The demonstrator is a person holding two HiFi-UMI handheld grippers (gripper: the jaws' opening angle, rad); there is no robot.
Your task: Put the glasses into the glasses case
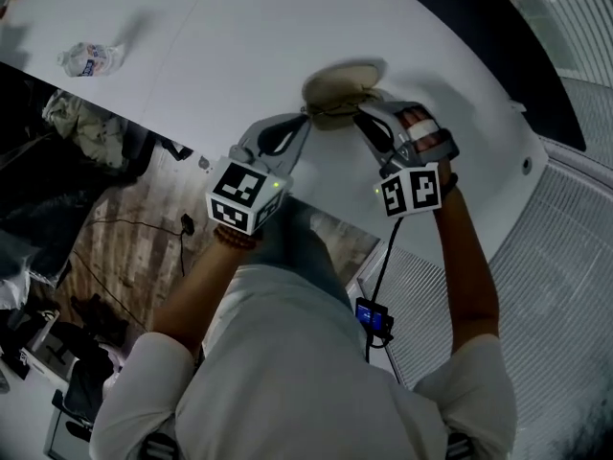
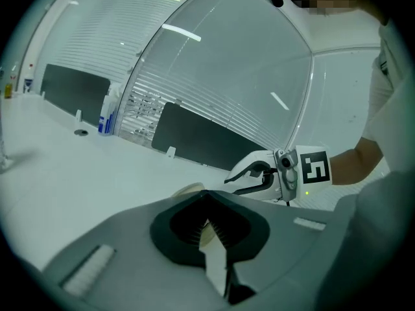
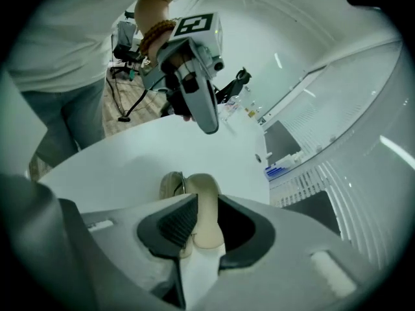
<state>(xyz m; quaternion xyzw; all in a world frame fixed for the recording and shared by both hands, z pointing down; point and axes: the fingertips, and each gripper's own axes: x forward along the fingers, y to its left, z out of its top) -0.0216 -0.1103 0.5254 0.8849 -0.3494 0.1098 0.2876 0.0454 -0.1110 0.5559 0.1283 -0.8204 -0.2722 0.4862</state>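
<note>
The left gripper (image 2: 209, 229) was nearly closed, pinching a thin edge of the beige oval glasses case (image 1: 343, 89). The right gripper (image 3: 200, 229) stood wide open, the case's other end lying loosely between its jaws.

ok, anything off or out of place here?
Only a crumpled wrapper lying near the table's edge, away from the work. The glasses case between the left tool and right tool looks intact; nothing spilled.
</note>
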